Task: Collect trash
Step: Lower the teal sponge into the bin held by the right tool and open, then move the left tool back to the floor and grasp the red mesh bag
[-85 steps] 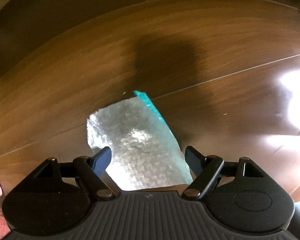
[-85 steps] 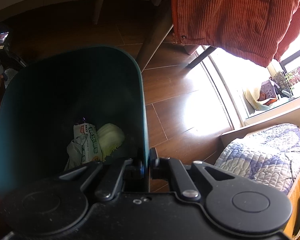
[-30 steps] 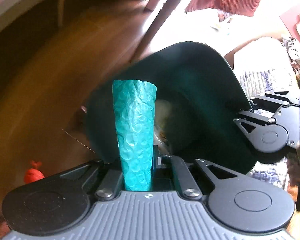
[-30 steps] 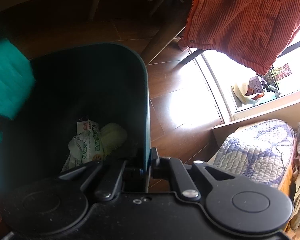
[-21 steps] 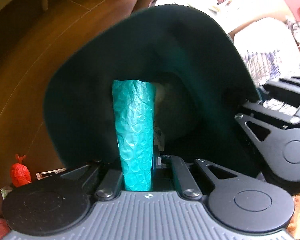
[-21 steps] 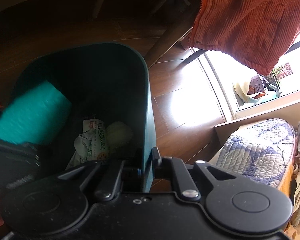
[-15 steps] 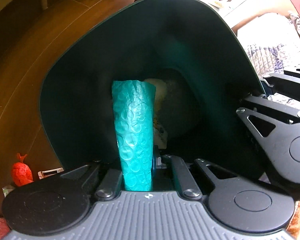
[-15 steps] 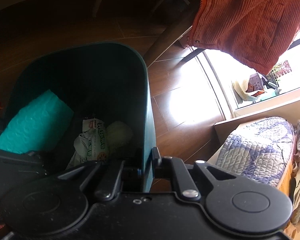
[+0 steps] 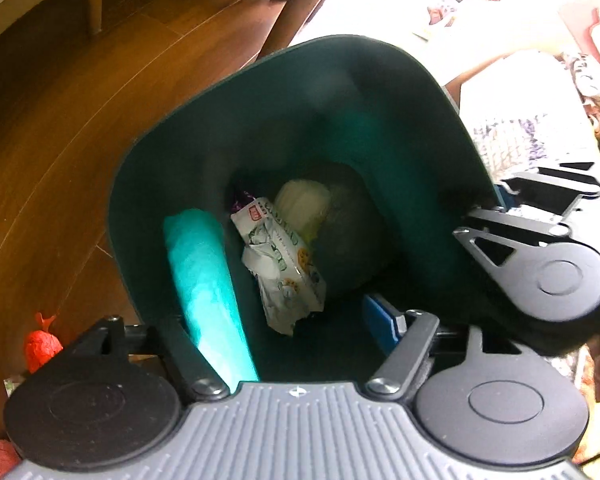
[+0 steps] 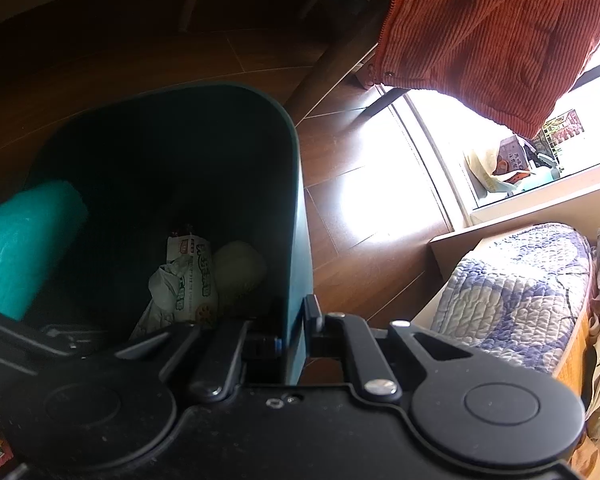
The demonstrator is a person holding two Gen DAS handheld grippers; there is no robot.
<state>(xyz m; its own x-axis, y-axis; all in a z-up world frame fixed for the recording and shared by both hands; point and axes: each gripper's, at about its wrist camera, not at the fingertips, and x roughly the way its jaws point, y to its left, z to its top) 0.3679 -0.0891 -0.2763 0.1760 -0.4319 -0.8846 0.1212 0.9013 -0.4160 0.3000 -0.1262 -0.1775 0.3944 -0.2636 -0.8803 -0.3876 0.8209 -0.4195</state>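
Left gripper (image 9: 284, 320): your jaws are opening over the mouth of the bin; the teal roll lies against the left finger, and the blue pad of the right finger (image 9: 380, 328) stands well clear of it, so nothing is clamped.
Teal bubble-wrap roll (image 9: 204, 280): it slants down inside the bin along the left inner wall, its lower end blurred; from the right wrist view it shows at the bin's left side (image 10: 24, 248), above the trash at the bottom.
Right gripper (image 10: 296, 336): you have it clenched on the bin's rim, one finger inside the wall and one outside, pads pressed to the plastic; in the left wrist view it sits on the bin's right edge (image 9: 496, 200).
Dark green bin (image 9: 340, 92): it stands open between your two grippers; its near right wall (image 10: 296, 240) runs up from the right gripper.
Trash at the bottom: a crumpled white wrapper with green print (image 9: 280, 260) lies in the middle, touching a pale round wad (image 9: 304, 204) just behind it.
Left of the bin: a small red-orange knotted scrap (image 9: 40, 344) lies on the wooden floor (image 9: 60, 120).
Right of the bin: a quilted blue-and-white cover (image 10: 512, 292) lies near the right gripper.
Far: an orange corduroy garment (image 10: 492, 36) hangs above the sunlit floor by the window.
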